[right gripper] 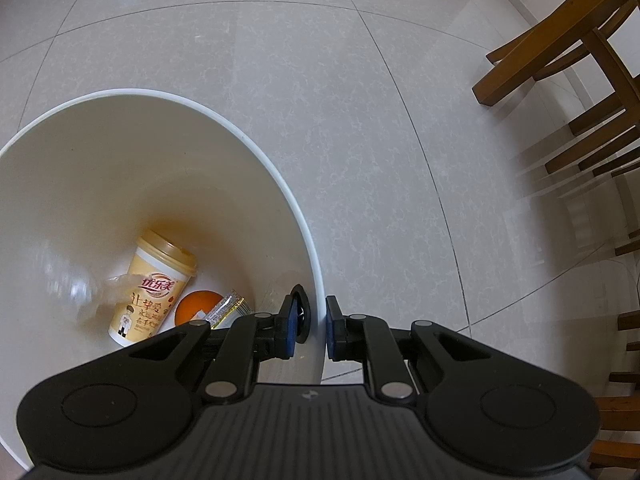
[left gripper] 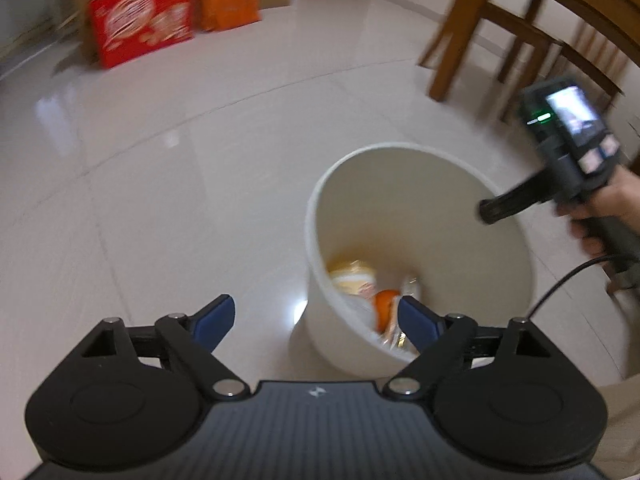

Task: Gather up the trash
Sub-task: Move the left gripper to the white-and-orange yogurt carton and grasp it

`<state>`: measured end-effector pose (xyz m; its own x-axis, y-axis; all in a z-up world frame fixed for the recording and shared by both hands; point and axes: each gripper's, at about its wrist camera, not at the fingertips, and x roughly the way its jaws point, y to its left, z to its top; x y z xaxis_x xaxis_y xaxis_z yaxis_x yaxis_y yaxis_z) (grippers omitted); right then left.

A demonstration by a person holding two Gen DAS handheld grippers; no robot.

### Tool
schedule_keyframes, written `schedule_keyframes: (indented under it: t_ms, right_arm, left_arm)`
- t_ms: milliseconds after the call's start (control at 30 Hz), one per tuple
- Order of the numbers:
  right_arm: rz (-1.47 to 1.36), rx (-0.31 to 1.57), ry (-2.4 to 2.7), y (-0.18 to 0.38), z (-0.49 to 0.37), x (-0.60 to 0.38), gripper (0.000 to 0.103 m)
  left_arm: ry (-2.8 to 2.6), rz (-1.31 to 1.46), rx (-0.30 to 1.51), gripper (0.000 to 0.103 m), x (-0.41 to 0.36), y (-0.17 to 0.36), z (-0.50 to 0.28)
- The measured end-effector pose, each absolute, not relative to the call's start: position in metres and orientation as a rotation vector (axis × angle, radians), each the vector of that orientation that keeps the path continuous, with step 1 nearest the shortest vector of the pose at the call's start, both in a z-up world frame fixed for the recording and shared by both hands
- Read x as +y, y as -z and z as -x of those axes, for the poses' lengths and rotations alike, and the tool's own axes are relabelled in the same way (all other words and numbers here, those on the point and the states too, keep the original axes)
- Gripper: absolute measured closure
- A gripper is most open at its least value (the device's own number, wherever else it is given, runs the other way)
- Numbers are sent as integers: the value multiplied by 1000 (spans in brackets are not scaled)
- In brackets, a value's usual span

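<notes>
The right gripper point(right gripper: 311, 330) straddles the rim of the white waste bin point(right gripper: 276, 176), one finger inside the wall and one outside, closed down on the thin plastic edge. That hold seems meant to steady the bin, and perhaps to tip it toward the other hand; the bin stands on the pale tiled floor point(right gripper: 360, 80) near the legs of a wooden chair point(right gripper: 560, 56).

The left gripper point(left gripper: 316, 318) hangs over the near edge of the bin with its fingers spread wide and nothing between them. In the right wrist view a blurred clear plastic item point(right gripper: 76, 292), possibly a bottle, shows against the bin's inner wall; it looks like trash dropping in, though the blur leaves that uncertain.

At the bottom of the bin lie a milk tea cup point(right gripper: 154, 286) on its side, an orange round piece point(right gripper: 196, 306) that may be fruit or a lid, and a yellow-edged wrapper point(right gripper: 228, 308). In the left wrist view, a person's hand point(left gripper: 600, 216) grips the right tool's handle. Far back on the floor stand a red printed box point(left gripper: 140, 20) and an orange bag point(left gripper: 228, 0).
</notes>
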<state>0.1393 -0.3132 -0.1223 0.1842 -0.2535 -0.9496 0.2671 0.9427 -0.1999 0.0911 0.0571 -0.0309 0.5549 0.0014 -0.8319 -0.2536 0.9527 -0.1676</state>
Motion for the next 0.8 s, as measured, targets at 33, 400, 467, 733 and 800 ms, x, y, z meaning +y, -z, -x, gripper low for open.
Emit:
schedule_keyframes:
  t_ms: [33,400,467,733,800]
  right_arm:
    - [-13,1336,368,122,-139,-313,86]
    - [-6,1334,372,123,-141,-311,85]
    - [-7,1334,372,123,-140,-311,85]
    - [-8,1333,373,123,-140,-311,85]
    - [-7,1333,372,123,-140,-311,85]
  left_arm:
    - [-172,304,984,14,61,38,-85]
    - [-467,459,1067,14,100,121,-17]
    - [-528,504,1079,14,108,136,0]
    - [-759,607,1124,14,128,202,54]
    - [-796,632,1129,14,128,218,63]
